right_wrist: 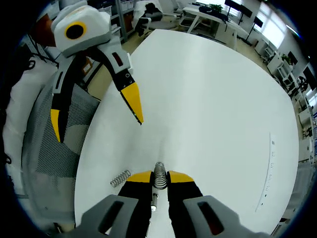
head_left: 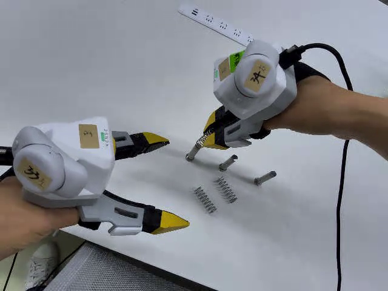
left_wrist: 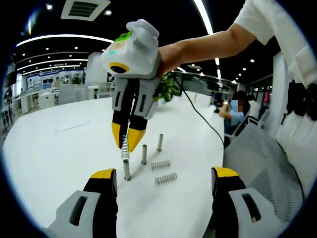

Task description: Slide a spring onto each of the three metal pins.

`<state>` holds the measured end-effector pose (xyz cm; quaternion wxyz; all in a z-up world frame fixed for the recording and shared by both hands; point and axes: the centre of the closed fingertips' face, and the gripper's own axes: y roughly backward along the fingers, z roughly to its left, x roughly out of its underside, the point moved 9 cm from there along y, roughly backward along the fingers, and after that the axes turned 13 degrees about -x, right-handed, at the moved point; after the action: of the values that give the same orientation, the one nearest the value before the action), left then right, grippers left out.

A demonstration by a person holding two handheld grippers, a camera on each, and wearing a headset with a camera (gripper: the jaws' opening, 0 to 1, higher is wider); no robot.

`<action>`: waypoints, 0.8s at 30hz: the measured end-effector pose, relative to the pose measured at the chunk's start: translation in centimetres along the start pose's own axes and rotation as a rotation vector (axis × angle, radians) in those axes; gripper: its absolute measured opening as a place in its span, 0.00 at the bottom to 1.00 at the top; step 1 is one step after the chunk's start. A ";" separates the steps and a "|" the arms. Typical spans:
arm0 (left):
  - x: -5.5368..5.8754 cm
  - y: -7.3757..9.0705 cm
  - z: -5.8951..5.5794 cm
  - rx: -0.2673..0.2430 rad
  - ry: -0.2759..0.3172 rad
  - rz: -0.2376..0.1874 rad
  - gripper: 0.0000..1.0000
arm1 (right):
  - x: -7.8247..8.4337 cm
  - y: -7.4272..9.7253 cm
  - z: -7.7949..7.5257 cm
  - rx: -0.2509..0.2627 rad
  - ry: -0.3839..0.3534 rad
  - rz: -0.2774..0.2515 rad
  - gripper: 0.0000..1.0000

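Three metal pins stand on the white table: the left pin [head_left: 193,151], the middle pin [head_left: 228,162] and the right pin [head_left: 265,177]. My right gripper [head_left: 211,134] is shut on a spring [head_left: 202,140], whose lower end sits just over the left pin's top. In the right gripper view the spring [right_wrist: 159,169] is pinched between the yellow tips, with the pin [right_wrist: 154,198] below. Two loose springs [head_left: 205,199] [head_left: 225,189] lie in front of the pins. My left gripper [head_left: 163,182] hovers open to the left, holding nothing.
A white power strip [head_left: 215,23] lies at the far side of the table. A black cable [head_left: 342,182] trails from the right gripper toward the front edge. The table's near edge [head_left: 151,270] runs below the left gripper, with a mesh chair beneath.
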<state>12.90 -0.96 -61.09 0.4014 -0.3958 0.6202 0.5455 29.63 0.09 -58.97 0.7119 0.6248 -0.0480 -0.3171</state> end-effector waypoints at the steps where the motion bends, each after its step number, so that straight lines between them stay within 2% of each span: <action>1: 0.0 0.0 0.0 0.000 -0.001 -0.001 0.80 | 0.0 0.0 0.0 -0.002 -0.001 -0.001 0.12; 24: 0.2 -0.3 -0.1 0.004 0.020 -0.006 0.78 | 0.2 -1.8 -0.6 -0.018 0.030 0.031 0.12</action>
<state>13.08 -1.09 -61.34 0.3976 -0.4021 0.6242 0.5390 29.34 0.44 -60.79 0.7229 0.6222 -0.0441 -0.2971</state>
